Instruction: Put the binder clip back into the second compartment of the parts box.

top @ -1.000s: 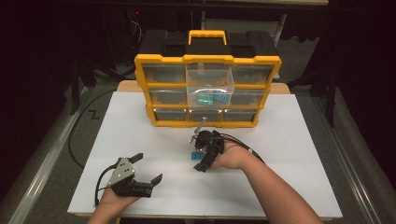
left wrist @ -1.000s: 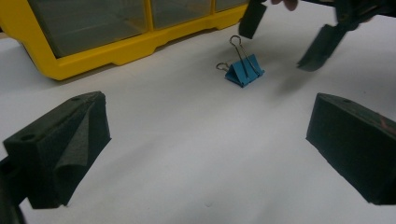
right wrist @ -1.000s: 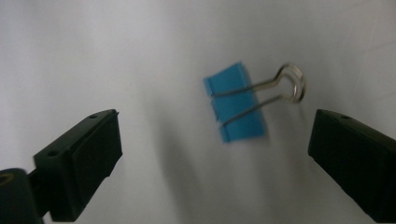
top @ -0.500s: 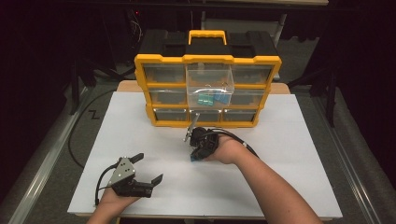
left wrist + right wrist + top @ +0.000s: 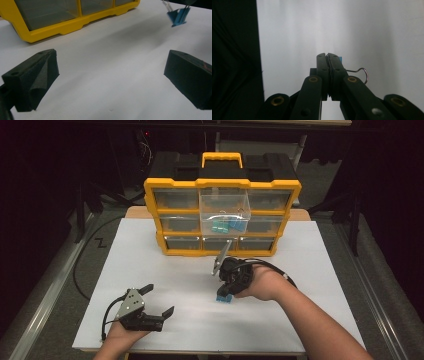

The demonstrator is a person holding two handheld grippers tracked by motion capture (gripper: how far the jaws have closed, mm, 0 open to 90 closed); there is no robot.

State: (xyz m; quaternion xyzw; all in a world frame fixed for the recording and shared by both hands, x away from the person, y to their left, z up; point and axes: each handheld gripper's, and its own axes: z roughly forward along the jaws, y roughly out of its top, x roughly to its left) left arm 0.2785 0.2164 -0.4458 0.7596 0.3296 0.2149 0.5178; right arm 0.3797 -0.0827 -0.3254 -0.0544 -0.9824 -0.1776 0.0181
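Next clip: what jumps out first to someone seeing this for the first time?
The yellow drawer organizer at the table's far edge, its clear middle drawer pulled out with blue clips inside. Nearer, the right hand-held gripper is shut on a blue binder clip at the white tabletop; the left hand-held gripper rests open.

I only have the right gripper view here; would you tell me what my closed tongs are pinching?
Observer: A blue binder clip, held just over the white table; its wire handle pokes out beside your tongs.
Operator: Thanks. Where is the organizer?
Observer: The yellow organizer stands at the table's far edge, its middle drawer pulled out with blue clips inside.
Operator: And the other hand?
Observer: The left gripper rests near the front-left edge, tongs wide open and empty.
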